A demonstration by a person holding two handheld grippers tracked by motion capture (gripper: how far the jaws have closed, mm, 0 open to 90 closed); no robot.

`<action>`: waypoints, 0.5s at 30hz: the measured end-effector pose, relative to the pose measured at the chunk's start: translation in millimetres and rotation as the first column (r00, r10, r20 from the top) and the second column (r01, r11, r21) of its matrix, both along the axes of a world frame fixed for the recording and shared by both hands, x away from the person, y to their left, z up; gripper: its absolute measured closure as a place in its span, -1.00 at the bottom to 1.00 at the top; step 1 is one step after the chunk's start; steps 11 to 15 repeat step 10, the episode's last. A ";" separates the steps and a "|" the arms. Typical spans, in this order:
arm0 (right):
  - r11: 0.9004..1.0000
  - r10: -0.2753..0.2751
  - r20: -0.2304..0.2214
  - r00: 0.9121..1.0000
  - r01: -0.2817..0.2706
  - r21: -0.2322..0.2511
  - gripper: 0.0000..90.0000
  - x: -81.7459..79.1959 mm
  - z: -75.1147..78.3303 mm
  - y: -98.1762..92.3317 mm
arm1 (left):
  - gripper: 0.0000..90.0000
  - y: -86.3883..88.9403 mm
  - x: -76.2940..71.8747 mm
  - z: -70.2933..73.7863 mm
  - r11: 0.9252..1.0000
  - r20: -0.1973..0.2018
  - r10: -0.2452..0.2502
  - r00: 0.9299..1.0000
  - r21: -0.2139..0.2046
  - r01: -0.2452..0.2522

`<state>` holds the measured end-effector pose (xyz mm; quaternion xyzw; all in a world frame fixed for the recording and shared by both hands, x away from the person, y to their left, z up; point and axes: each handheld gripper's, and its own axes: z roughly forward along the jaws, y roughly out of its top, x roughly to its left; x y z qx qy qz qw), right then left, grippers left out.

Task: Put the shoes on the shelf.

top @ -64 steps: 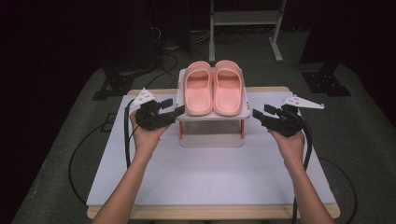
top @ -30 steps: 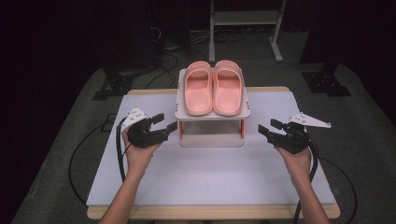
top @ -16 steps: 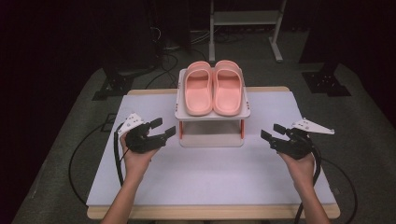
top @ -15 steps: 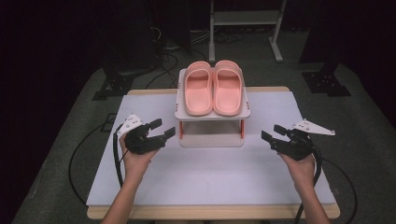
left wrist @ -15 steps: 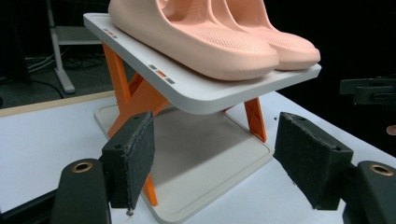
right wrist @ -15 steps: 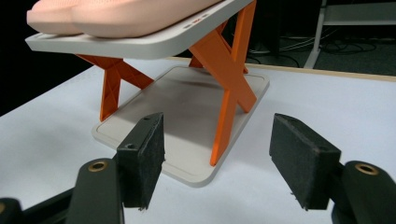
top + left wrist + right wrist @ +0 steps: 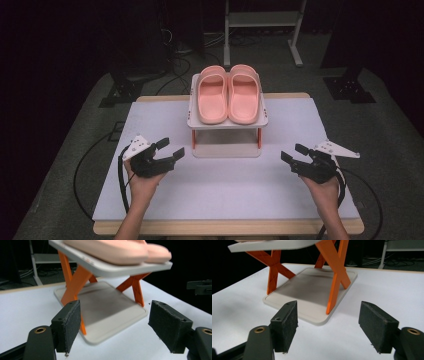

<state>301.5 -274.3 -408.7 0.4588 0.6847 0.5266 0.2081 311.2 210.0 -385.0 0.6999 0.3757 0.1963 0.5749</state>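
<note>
A pair of pink slippers (image 7: 228,93) lies side by side on the top shelf (image 7: 263,120) of a small white rack with orange cross legs (image 7: 75,282). Its lower shelf (image 7: 312,290) is bare. My left gripper (image 7: 170,148) hovers over the white table to the left of the rack, jaws wide open and holding nothing. My right gripper (image 7: 295,153) is on the rack's right side, also open with nothing held. In the left gripper view the slippers (image 7: 117,250) show from below, above the open left gripper (image 7: 113,325). The right gripper (image 7: 328,326) faces the rack's lower shelf.
The white table (image 7: 225,190) has bare room in front of the rack and on both sides. Black cables (image 7: 90,165) trail off the table's left and right edges. A metal stand (image 7: 262,20) and dark equipment bases stand on the floor behind.
Both grippers have drawn back from the rack's sides, toward the person and outward. They stayed open throughout. The slippers and rack have not moved.
</note>
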 end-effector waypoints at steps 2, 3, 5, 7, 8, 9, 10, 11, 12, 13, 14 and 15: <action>1.000 0.000 0.000 1.000 0.000 0.002 -0.35 -4.6 -4.9 -1.3 | -0.46 1.9 -4.8 -8.2 1.000 -0.004 0.008 1.000 -0.007 -0.008; 1.000 0.000 0.000 1.000 0.000 0.002 -0.35 -4.6 -4.9 -1.3 | -0.48 1.9 -4.8 -8.2 1.000 -0.004 0.008 1.000 -0.007 -0.008; 1.000 -0.002 0.004 1.000 0.002 -0.002 -0.42 -14.2 -14.7 -4.2 | -0.56 3.7 -11.5 -18.9 1.000 -0.005 0.028 1.000 -0.003 -0.028; 1.000 -0.002 0.027 1.000 0.002 0.007 -0.44 -21.3 -20.9 -6.9 | -0.57 5.6 -17.0 -26.0 0.999 -0.005 0.028 1.000 -0.027 -0.028; 1.000 -0.002 0.027 1.000 0.002 0.007 -0.44 -21.3 -20.9 -6.9 | -0.57 5.6 -17.0 -26.0 0.999 -0.005 0.028 1.000 -0.027 -0.028; 1.000 -0.010 0.050 0.999 0.009 0.026 -0.47 -29.0 -28.5 -10.1 | -0.57 6.6 -21.7 -35.2 0.999 -0.011 0.034 0.999 -0.017 -0.034; 1.000 -0.010 0.050 0.999 0.009 0.026 -0.47 -29.0 -28.5 -10.1 | -0.58 6.6 -21.7 -35.2 0.999 -0.011 0.034 0.999 -0.017 -0.034; 1.000 -0.010 0.050 0.999 0.009 0.026 -0.47 -29.0 -28.5 -10.1 | -0.58 6.6 -21.7 -35.2 0.999 -0.011 0.034 0.999 -0.017 -0.034; 1.000 -0.010 0.050 0.999 0.009 0.026 -0.47 -29.0 -28.5 -10.1 | -0.58 6.6 -21.7 -35.2 0.999 -0.011 0.034 0.999 -0.017 -0.034; 1.000 -0.010 0.050 0.999 0.009 0.026 -0.47 -29.0 -28.5 -10.1 | -0.58 6.6 -21.7 -35.2 0.999 -0.011 0.034 0.999 -0.017 -0.034; 1.000 -0.010 0.050 0.999 0.009 0.026 -0.47 -29.0 -28.5 -10.1 | -0.58 6.6 -21.7 -35.2 0.999 -0.011 0.034 0.999 -0.017 -0.034; 1.000 -0.010 0.050 0.999 0.009 0.026 -0.47 -29.0 -28.5 -10.1 | -0.58 6.6 -21.7 -35.2 0.999 -0.011 0.034 0.999 -0.017 -0.034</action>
